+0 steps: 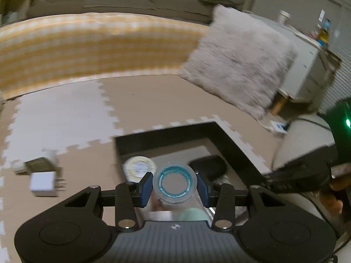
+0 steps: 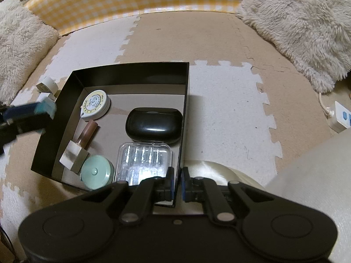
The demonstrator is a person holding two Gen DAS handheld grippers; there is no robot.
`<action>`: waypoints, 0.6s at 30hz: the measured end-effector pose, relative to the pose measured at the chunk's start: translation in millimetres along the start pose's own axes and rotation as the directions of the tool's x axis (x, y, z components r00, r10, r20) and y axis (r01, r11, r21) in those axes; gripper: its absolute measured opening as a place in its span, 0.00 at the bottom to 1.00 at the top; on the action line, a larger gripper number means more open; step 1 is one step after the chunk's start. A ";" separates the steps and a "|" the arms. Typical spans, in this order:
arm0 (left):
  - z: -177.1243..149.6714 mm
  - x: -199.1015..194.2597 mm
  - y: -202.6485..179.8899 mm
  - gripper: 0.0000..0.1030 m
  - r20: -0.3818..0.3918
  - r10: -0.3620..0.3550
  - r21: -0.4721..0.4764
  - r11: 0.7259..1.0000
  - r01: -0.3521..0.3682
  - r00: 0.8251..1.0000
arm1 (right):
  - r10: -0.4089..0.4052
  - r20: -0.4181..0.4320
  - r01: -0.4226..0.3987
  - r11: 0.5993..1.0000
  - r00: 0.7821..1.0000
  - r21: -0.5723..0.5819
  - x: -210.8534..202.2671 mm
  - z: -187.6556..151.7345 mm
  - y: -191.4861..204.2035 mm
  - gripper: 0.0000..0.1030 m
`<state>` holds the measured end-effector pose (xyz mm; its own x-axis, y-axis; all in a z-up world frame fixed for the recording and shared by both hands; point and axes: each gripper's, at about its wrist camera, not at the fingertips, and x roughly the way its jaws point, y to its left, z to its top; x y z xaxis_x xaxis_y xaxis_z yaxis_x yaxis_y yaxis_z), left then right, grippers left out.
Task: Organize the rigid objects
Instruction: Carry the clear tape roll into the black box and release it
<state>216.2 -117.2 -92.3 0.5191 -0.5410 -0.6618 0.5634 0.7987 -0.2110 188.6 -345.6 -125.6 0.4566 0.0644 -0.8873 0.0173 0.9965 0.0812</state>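
On the far left of the foam mat [image 1: 65, 114], outside the black box [image 2: 131, 74], lay two white plug adapters [image 1: 43, 183], not yet sorted. Next to them, in the right wrist view, the left gripper [image 1: 174, 185] hung over the left wall of the box. It was gripping a clear round tape roll with a teal core [image 1: 174, 183]; the blue pads [image 1: 146, 186] pressed on both sides of it. The picture was blurred there, so how deep the roll sat between the pads was not clear.

Inside the box were a white measuring tape [image 2: 95, 104], a brown tube [image 2: 87, 134], a white cube [image 2: 73, 156], a green round tin [image 2: 97, 172], a black case [image 2: 153, 123] and a clear plastic case [image 2: 143, 161]. At the right, the right gripper [image 2: 177, 184] was closed on the near right wall of the box, probably to steady it.

The risks, in my judgement: the roll is smooth and round, so it could slip or turn between the pads. If released high, it could roll or bounce off the other things. Free floor in the box was small, mostly at the back.
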 end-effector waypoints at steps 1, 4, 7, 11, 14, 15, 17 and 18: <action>-1.5 4.2 -4.8 0.43 -0.003 -0.007 0.015 1.000 0.007 1.000 | 0.000 0.000 0.000 1.000 1.000 -0.001 0.0 0.0 0.0 0.06; -6.1 14.3 -12.2 0.43 0.001 -0.012 0.041 0.999 0.012 1.000 | -0.001 0.000 0.001 1.000 1.000 -0.001 -0.2 0.0 -0.2 0.06; -10.3 21.2 -14.8 0.44 0.014 -0.020 0.044 0.999 0.019 1.000 | -0.004 0.000 0.004 1.000 1.000 -0.004 -0.6 0.2 -0.5 0.06; -14.8 31.1 -16.6 0.63 -0.006 -0.001 0.053 0.999 0.002 1.000 | -0.006 -0.001 0.006 1.000 1.000 -0.005 -0.7 0.1 0.3 0.06; -17.3 32.8 -15.3 0.64 -0.046 -0.006 0.051 0.999 0.008 0.999 | -0.005 -0.001 0.005 1.000 1.000 -0.004 -0.4 0.1 0.4 0.06; -17.4 32.7 -15.2 0.64 -0.057 -0.009 0.047 0.999 0.012 0.998 | -0.005 -0.001 0.005 1.000 1.000 -0.005 -0.4 0.1 0.4 0.06; -17.3 31.7 -16.5 0.65 -0.067 -0.017 0.047 0.999 0.021 0.998 | -0.005 -0.001 0.005 1.000 1.000 -0.005 -0.4 0.0 0.4 0.06; -17.0 31.0 -17.2 0.65 -0.069 -0.021 0.048 0.999 0.024 0.997 | -0.005 -0.001 0.005 1.000 1.000 -0.005 -0.4 0.0 0.3 0.06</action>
<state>211.7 -143.3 -121.4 0.4615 -0.5381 -0.7053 0.6061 0.7718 -0.1923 188.4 -345.3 -125.3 0.4557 0.0597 -0.8881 0.0153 0.9971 0.0748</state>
